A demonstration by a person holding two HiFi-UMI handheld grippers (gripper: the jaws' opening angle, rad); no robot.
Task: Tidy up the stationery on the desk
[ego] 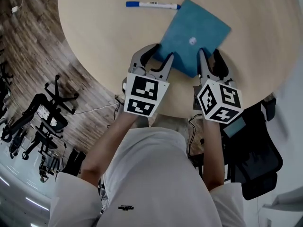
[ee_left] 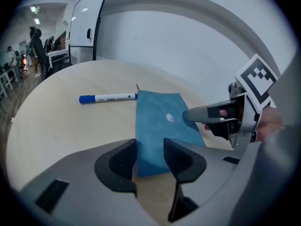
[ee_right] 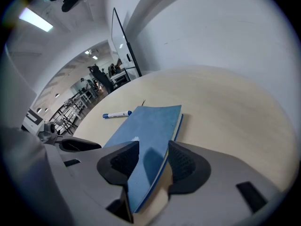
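Note:
A blue notebook (ego: pixel 194 32) lies flat on the round beige table (ego: pixel 104 37), closed, with a small white mark on its cover. A blue-capped white marker (ego: pixel 152 4) lies just beyond its far left corner. My left gripper (ego: pixel 164 50) is open, and the notebook's near left corner (ee_left: pixel 149 147) sits between the jaws without being pinched. My right gripper (ego: pixel 209 52) is open too and straddles the notebook's near right edge (ee_right: pixel 155 149), one jaw over the cover and one outside it. One of its fingers (ee_left: pixel 202 114) shows over the cover in the left gripper view.
The table's curved near edge (ego: pixel 156 111) runs just under both grippers. Office chairs (ego: pixel 57 93) stand on the wood floor to the left and a black chair (ego: pixel 255 160) sits by my right side. People (ee_left: pixel 37 51) stand far off past the table.

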